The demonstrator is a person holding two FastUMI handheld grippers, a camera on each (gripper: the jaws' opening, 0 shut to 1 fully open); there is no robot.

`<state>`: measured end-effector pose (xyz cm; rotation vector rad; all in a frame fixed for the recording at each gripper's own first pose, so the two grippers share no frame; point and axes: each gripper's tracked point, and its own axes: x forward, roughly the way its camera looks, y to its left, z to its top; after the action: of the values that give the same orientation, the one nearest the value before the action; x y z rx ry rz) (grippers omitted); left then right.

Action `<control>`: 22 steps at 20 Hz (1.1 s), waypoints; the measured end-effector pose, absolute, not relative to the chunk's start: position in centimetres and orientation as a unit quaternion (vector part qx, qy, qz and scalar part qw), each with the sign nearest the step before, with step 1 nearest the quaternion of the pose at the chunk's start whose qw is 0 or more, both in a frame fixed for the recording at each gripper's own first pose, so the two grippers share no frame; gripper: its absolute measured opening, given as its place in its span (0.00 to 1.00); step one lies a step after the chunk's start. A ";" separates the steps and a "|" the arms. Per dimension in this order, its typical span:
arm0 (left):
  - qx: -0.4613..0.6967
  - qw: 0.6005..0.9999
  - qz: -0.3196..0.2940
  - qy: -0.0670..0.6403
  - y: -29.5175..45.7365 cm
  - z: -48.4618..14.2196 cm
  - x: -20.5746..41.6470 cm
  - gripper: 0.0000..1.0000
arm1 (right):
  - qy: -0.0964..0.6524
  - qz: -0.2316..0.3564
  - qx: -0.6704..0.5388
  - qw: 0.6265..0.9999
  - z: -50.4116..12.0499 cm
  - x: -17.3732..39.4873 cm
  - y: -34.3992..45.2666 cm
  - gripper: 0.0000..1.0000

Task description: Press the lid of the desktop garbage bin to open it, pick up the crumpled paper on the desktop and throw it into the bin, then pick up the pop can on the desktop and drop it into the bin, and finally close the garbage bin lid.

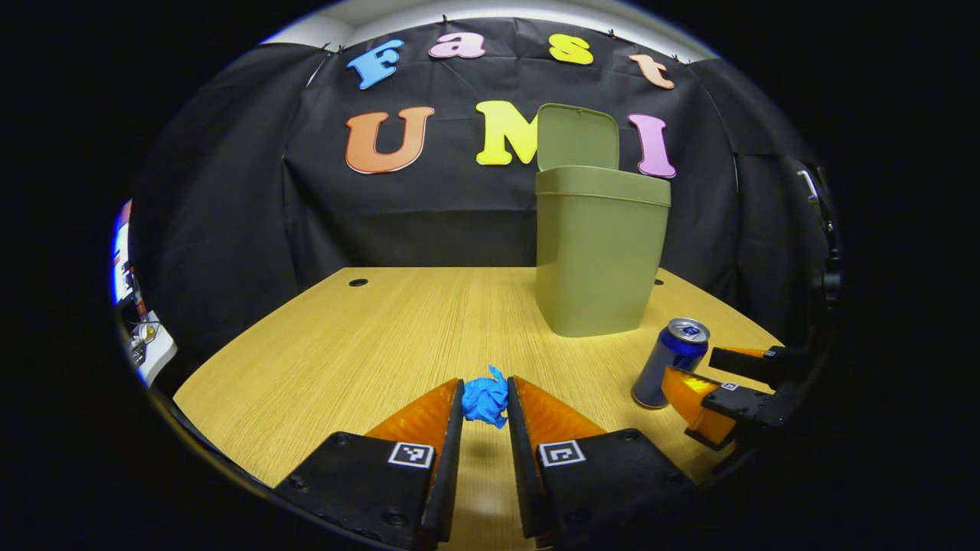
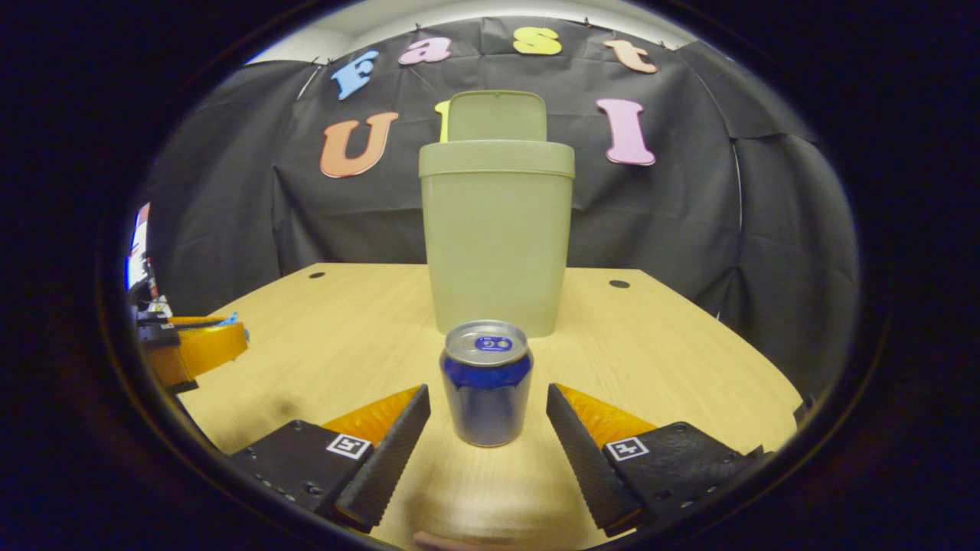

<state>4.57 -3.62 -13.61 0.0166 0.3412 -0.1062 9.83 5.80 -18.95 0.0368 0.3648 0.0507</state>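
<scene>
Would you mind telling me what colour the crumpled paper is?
Bright blue; the crumpled paper shows best in the left gripper view, between the left gripper's fingers.

My left gripper view is sitting low over the light wooden desktop (image 1: 344,344), looking along my fingers toward the black cloth back wall, with the olive-green plastic bin (image 1: 601,252) right of centre and fairly near. My right gripper view is also riding low and facing the same wall, squarely on that bin (image 2: 496,245), closer in. Both are sharing the bin, desktop (image 2: 674,344) and wall.
</scene>
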 end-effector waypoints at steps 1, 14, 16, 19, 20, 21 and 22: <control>0.006 0.984 -0.053 0.170 -3.6 -13.6 4.6 0.36 | 0.182 0.020 0.021 0.983 -19.1 10.5 6.0 0.95; -0.005 0.984 -0.057 0.169 -3.3 -13.8 4.6 0.36 | 0.193 0.006 0.026 0.981 -19.2 11.3 5.5 0.80; -0.009 0.985 -0.056 0.164 -3.1 -13.6 4.4 0.36 | 0.179 -0.001 0.008 0.984 -17.8 10.7 4.7 0.82; -0.019 0.985 -0.048 0.163 -2.8 -13.4 4.8 0.36 | 0.171 0.004 0.000 0.985 -15.9 9.9 3.9 0.80; -0.021 0.985 -0.045 0.163 -2.7 -13.2 5.0 0.36 | 0.168 0.006 0.003 0.986 -15.1 9.6 3.7 0.80; -0.021 0.985 -0.042 0.164 -2.7 -13.0 5.1 0.36 | 0.164 0.010 0.005 0.986 -14.2 9.5 3.4 0.80; -0.019 0.985 -0.040 0.166 -2.7 -12.7 5.4 0.36 | 0.160 0.013 0.008 0.987 -13.3 9.3 3.2 0.80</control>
<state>5.41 -2.71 -12.66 -0.0389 0.3328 -0.0801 9.34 3.18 -13.25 0.0165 0.3223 0.0270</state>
